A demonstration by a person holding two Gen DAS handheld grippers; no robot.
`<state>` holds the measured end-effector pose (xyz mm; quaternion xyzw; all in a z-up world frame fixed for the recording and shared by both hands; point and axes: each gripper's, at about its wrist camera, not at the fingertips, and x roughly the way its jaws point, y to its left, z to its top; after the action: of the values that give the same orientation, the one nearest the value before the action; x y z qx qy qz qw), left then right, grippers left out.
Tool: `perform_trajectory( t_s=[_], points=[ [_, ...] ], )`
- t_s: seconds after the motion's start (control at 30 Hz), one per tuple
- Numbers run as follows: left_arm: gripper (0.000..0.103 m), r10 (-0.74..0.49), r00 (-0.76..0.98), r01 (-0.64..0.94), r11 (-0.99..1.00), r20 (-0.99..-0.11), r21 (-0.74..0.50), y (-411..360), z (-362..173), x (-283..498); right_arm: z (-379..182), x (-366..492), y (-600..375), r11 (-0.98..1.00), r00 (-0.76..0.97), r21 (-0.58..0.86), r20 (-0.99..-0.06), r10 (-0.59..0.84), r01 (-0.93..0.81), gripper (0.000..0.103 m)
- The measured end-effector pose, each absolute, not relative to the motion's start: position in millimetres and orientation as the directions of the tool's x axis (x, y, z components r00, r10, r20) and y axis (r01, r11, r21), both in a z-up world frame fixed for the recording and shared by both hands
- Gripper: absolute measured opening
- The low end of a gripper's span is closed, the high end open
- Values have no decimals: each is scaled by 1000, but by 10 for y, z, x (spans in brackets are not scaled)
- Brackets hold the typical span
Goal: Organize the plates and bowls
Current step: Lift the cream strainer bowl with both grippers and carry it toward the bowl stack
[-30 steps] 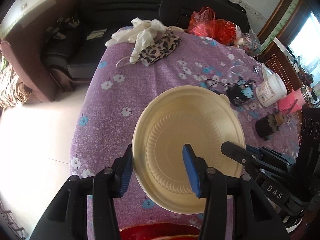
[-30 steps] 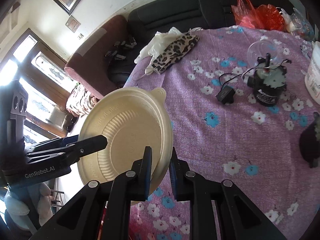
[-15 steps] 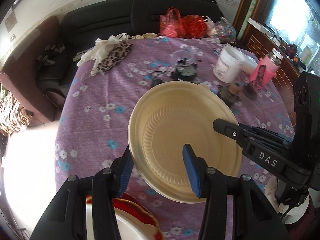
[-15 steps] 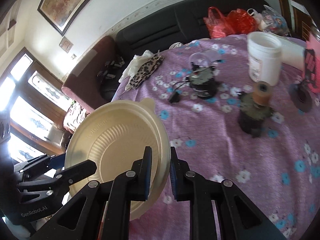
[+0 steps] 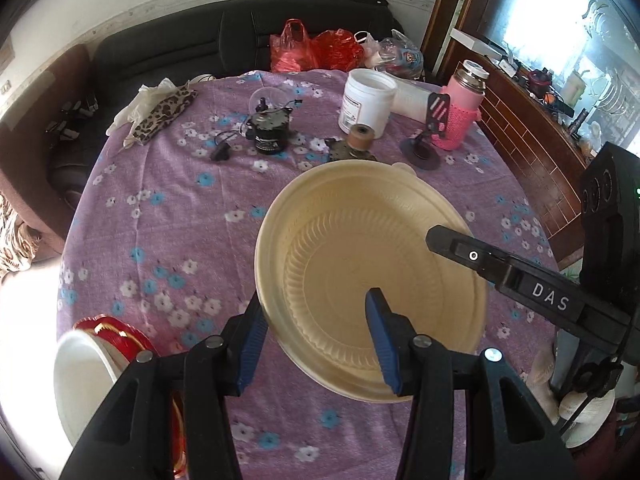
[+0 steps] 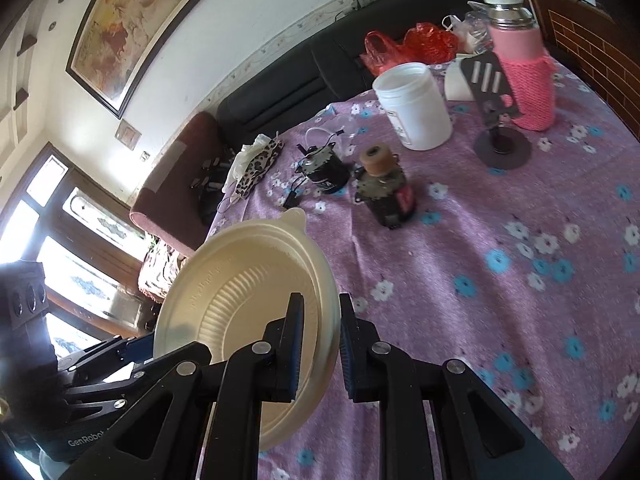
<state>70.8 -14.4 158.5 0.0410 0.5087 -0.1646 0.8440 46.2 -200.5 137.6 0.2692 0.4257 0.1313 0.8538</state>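
Note:
A cream plastic bowl (image 5: 372, 276) is held in the air above the purple flowered tablecloth (image 5: 168, 216). My right gripper (image 6: 319, 344) is shut on the bowl's rim (image 6: 240, 304); its arm shows at the right of the left wrist view (image 5: 520, 280). My left gripper (image 5: 316, 344) is open, its jaws standing on either side of the bowl's near rim, wider than the wall. A white bowl (image 5: 84, 380) on a red plate (image 5: 116, 330) sits at the table's near left edge.
At the back of the table stand a white jar (image 5: 366, 102), a pink flask (image 5: 460, 116), a black phone stand (image 5: 426, 140), two small motors (image 5: 270, 130), and a leopard-print cloth (image 5: 160, 116). A black sofa (image 5: 240, 48) lies behind.
Both grippers have swung to the right with the bowl, bringing the jar, flask and stand into view. The white bowl and red plate now show at lower left.

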Motion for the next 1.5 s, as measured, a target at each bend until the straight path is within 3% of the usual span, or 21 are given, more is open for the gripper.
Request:
perform_trajectory(
  t_s=[0.67,1.1,1.5],
  points=[
    [47,-237,550,258,960,-801,-107,-11,1740,-317,1621,-528,-1890,820,632,566,-605,484,-86,18],
    [47,-218,679,208,973,-701,-101,446,1951,-1089,1780,-1047,-1404,822,624,541,-583,520,-179,18],
    [47,-199,714,114,979,-671,-170,998,1748,-1464,1622,-1273,-832,818,580,515,-595,557,-257,18]
  ],
)
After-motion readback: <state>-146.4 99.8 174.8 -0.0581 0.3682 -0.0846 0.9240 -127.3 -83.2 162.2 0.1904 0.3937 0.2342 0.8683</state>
